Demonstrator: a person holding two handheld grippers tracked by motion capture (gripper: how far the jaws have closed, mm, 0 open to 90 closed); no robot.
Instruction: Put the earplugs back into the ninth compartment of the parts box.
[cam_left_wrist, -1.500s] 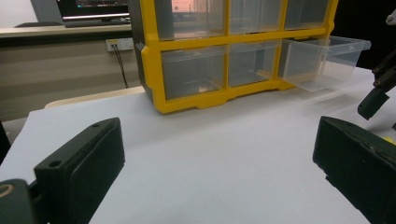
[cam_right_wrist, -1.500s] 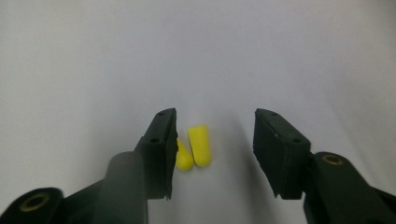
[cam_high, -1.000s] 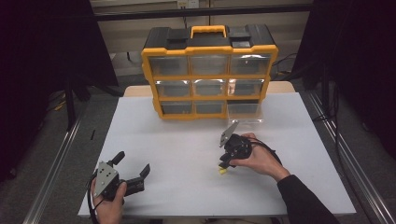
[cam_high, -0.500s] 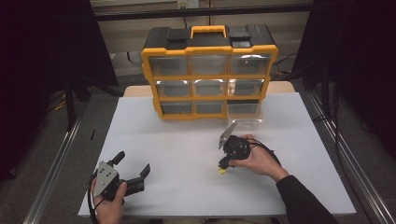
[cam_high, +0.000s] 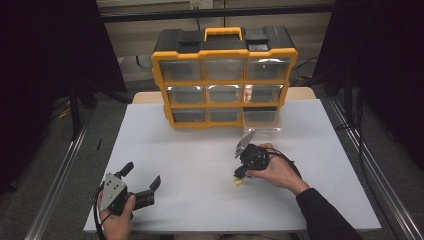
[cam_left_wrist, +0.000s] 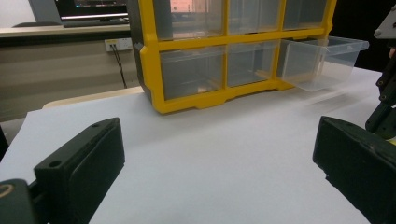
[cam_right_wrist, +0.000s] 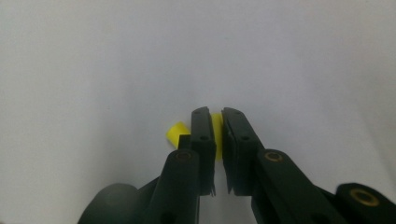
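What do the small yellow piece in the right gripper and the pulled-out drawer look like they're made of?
Yellow piece: probably plastic or rubber, uniformly coloured and matte, clamped in the right gripper; too small to tell further. Drawer: clear, glossy plastic; the table shows through its walls.

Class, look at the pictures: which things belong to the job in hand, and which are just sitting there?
In the job:
- right gripper, shut on the yellow piece
- pulled-out clear drawer, probably

Just there:
- left gripper, open
- yellow drawer cabinet
- white table
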